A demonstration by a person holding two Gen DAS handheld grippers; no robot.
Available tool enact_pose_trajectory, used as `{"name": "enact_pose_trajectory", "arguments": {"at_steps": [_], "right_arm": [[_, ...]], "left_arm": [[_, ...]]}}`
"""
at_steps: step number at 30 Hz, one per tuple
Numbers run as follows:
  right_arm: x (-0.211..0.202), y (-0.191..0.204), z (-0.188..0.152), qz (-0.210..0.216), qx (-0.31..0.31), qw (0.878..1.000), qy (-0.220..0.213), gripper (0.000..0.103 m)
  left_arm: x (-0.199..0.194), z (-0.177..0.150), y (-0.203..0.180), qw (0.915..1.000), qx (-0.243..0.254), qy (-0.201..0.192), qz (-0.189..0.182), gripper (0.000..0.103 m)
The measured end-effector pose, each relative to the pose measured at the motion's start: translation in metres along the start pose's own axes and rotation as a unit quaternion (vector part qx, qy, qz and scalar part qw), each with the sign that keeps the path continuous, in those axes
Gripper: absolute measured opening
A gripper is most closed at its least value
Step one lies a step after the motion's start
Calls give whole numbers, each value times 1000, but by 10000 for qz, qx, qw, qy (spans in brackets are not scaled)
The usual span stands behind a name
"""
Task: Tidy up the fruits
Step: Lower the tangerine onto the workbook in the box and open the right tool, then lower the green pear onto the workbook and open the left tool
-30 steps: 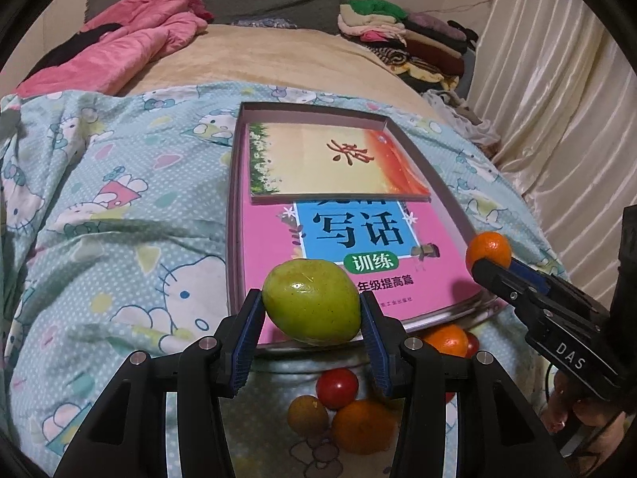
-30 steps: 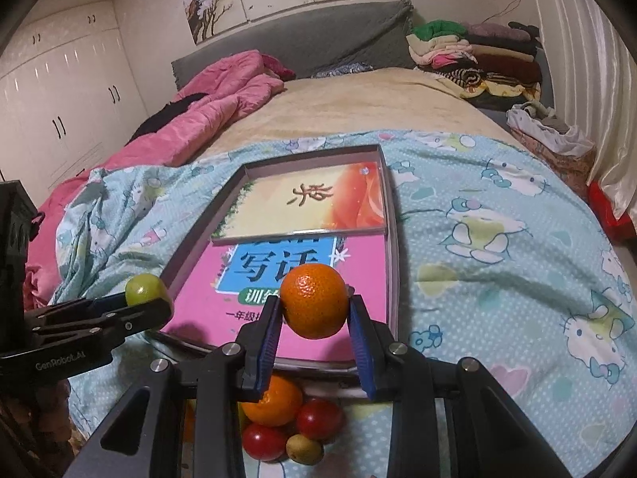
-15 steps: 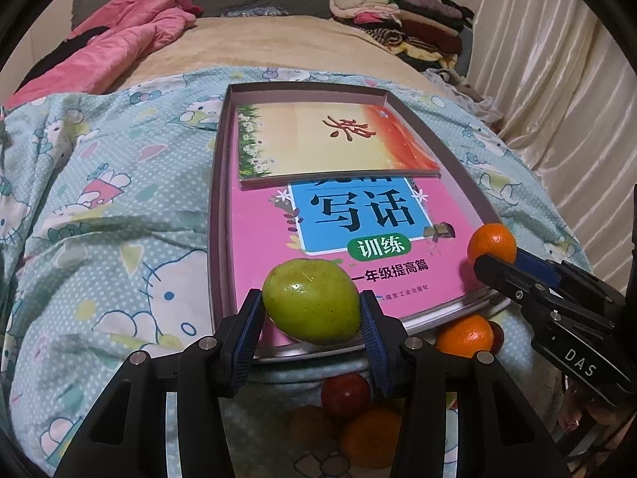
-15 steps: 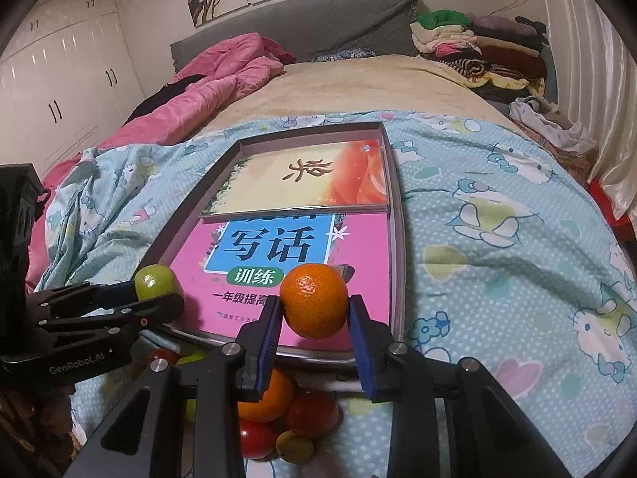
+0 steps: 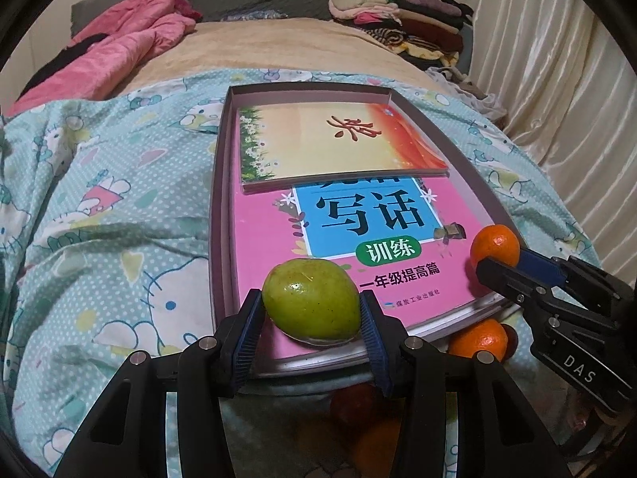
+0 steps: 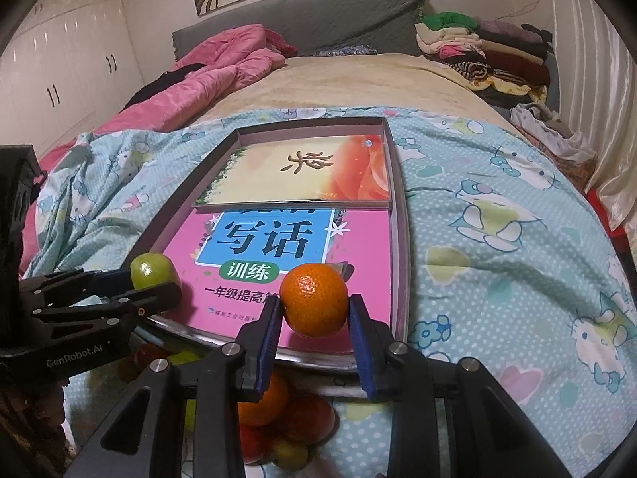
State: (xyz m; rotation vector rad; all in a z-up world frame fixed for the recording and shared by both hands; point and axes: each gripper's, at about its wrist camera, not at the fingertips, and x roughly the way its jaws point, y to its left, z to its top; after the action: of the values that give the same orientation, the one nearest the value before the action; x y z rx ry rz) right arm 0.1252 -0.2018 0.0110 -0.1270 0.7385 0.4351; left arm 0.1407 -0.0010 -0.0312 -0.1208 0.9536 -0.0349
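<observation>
A green fruit [image 5: 311,299] is clamped between the pads of the left gripper [image 5: 312,316] and is held just over the near left part of the pink book [image 5: 270,247] that lies in the shallow tray [image 5: 217,215]. An orange [image 6: 313,300] is gripped in the same way by the right gripper [image 6: 314,318], over the near right part of the same book; in the left wrist view it is seen at the tray's right edge [image 5: 495,245]. Whether either fruit touches the book cover cannot be told. A second book with a yellow and orange cover [image 5: 338,141] is laid across the far half of the tray. No fruit is seen resting loose in the tray, so nothing is judged as placed yet. Below the tray's near rim, on the patterned bedspread [image 6: 497,239], a small heap of fruit is left: another orange [image 6: 264,404], red fruits [image 6: 310,418] and a small yellow-green one [image 6: 288,454]; the exact count is hidden by the gripper bodies. The task is judged to be early: two fruits in hand, the heap not yet moved. A pink quilt [image 6: 207,75] and folded clothes [image 6: 477,47] lie at the far end of the bed.
</observation>
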Motion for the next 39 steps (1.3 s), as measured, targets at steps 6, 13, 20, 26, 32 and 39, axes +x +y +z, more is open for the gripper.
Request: {"name": "enact_pose_trajectory", "arguments": {"at_steps": [6,13,20,26,32,39], "right_arm": [[5,1,2,-50,-93,9999,93,34],[8,2,3,-98,-173,9997,136,34],[9,3,2,-155,-254,9995,120,35],[8,3,2,-125,-212,9996,97,35],[7,5,2,-176,-259,9995,74,37],[1,-2,4,-112,-78,9999,-53,46]], "left_arm": [[0,0,-1,10000,24,-28,22,50],[1,0,-2,10000,2,-46,16,50],[0,0,-1,10000,-26,-75,3,50],[-1,0,0,9999,-74,-72,-14,50],[-2,-1,-2,9999,-40,-87,-40,50],[-6,0,-1,9998,-93,-133,-69,50]]}}
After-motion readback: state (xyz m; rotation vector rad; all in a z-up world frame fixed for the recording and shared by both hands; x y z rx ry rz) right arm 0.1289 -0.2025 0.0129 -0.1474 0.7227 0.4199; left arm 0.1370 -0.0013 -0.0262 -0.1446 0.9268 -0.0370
